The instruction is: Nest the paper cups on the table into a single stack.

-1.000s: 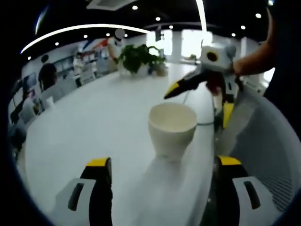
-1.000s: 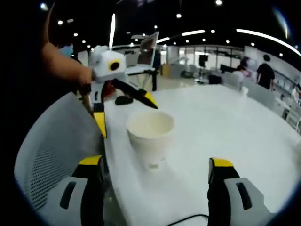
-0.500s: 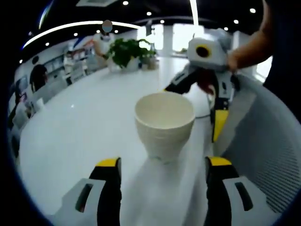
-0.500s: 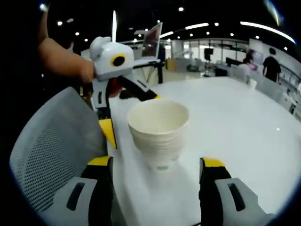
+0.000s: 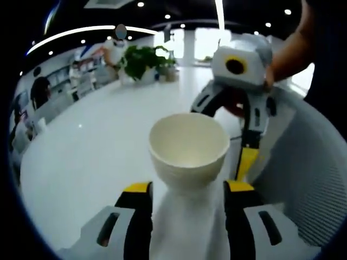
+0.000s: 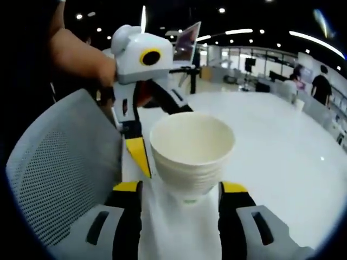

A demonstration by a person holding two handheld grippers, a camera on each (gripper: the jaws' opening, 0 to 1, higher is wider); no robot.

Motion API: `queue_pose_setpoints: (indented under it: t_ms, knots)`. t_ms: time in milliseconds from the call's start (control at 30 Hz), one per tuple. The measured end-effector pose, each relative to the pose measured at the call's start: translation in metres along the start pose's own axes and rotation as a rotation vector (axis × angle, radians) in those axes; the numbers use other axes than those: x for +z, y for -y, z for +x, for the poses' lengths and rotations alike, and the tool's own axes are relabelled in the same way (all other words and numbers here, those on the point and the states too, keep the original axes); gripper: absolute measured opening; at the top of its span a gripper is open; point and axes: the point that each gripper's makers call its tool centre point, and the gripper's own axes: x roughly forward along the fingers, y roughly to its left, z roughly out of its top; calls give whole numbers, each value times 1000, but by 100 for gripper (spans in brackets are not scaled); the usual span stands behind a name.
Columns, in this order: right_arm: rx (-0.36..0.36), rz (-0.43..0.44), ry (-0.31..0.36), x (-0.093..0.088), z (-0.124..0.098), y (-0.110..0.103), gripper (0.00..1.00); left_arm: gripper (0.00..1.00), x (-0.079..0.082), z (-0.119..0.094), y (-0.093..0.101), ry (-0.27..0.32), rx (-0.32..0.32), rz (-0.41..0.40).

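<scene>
Standing centre frame on the white worktop (image 5: 81,162), the paper cup stack (image 5: 188,149) sits between both part-open tongs: left tongs (image 5: 187,189) and right tongs (image 6: 181,189) each flank its base without visibly gripping, probably to steady it.

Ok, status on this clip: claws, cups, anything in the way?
Both claws, left and right, open, flanking the cup stack. Stack upright on the white table, ungripped. Grey mesh chair beside the table edge.

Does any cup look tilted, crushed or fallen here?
Nothing stands out. The cups stand upright as one nested stack on the white table, rim round and undented, and nothing is spilled.
</scene>
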Motion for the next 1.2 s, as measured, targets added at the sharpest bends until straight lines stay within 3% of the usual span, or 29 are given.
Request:
queue_pose_setpoints:
  t_ms: [167, 300, 800, 1200]
  knots:
    - [-3, -17, -5, 1, -1, 6, 43, 39, 1, 1, -2, -19, -20, 35]
    - [-17, -20, 6, 6, 0, 12, 36, 38, 0, 3, -5, -33, -27, 47]
    - [-21, 56, 43, 13, -3, 25, 34, 36, 15, 4, -17, -20, -10, 57]
    - [-44, 51, 29, 23, -12, 74, 34, 36, 40, 21, -56, -31, -32, 47]
